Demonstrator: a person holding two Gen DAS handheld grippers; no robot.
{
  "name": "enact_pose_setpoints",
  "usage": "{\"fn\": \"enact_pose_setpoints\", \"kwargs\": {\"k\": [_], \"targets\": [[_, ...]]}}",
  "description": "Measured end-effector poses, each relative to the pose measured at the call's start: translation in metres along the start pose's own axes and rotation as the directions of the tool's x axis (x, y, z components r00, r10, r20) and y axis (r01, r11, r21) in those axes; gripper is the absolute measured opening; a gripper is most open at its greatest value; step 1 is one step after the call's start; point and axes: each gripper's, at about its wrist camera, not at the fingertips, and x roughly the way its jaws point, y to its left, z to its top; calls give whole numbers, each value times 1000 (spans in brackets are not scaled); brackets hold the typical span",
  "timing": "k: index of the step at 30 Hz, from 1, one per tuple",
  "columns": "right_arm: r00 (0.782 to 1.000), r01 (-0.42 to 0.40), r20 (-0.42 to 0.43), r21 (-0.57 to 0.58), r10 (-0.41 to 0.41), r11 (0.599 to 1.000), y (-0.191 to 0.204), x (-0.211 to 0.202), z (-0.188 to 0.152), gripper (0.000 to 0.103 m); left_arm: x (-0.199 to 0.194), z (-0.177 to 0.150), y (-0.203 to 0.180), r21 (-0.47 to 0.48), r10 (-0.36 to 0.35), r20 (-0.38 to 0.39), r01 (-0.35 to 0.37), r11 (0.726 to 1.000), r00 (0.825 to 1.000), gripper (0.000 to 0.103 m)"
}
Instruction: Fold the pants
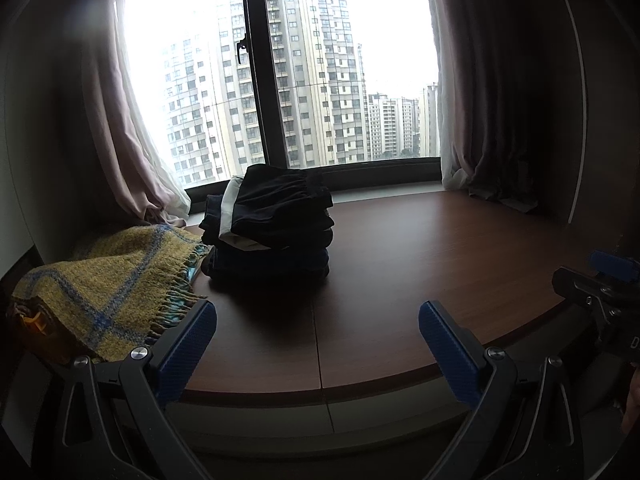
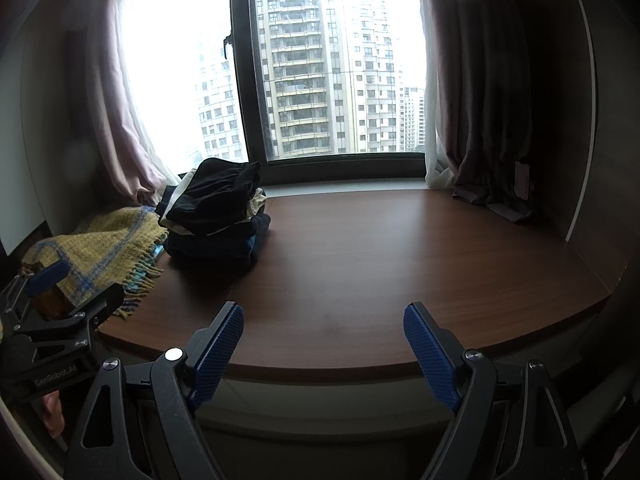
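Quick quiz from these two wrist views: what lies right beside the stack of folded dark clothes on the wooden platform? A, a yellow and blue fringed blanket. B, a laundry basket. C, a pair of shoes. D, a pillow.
A: a yellow and blue fringed blanket lies just left of the stack of folded dark clothes on the wooden platform; no basket, shoes or pillow shows.

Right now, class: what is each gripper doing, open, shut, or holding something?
Left gripper: jaws open, holding nothing.
Right gripper: jaws open, holding nothing.
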Motion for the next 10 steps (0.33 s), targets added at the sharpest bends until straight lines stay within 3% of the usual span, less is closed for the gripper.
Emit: {"fn": "enact_pose_setpoints", "kwargs": {"k": [10], "targets": [[1000,-3,-6,-1,3,1000,-2,1,1,83,2,1,0,-2,3,-3,-3,1000,1000,103]]}}
